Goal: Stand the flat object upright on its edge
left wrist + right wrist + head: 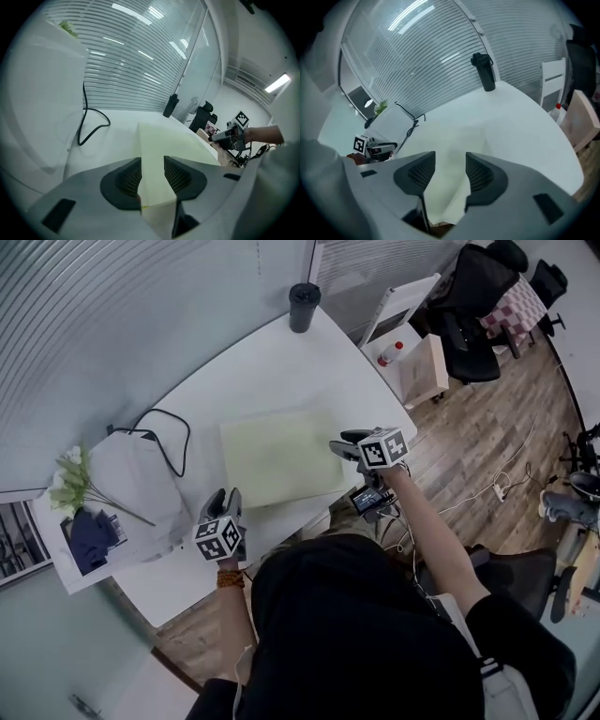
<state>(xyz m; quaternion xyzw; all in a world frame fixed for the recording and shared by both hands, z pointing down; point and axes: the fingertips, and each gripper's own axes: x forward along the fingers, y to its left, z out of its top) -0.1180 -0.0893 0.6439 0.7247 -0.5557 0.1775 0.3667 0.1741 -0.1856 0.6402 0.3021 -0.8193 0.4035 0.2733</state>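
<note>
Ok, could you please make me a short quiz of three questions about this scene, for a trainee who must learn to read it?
1. True or false: the pale green board already stands upright on its edge.
2. What colour is the tumbler at the far end of the table? A black; B red; C yellow.
3. Fill the gap: in the left gripper view, the left gripper has its jaws apart, with a corner of the ___ between them.
Key: 1 false, it lies flat on the table; 2 A; 3 board.
</note>
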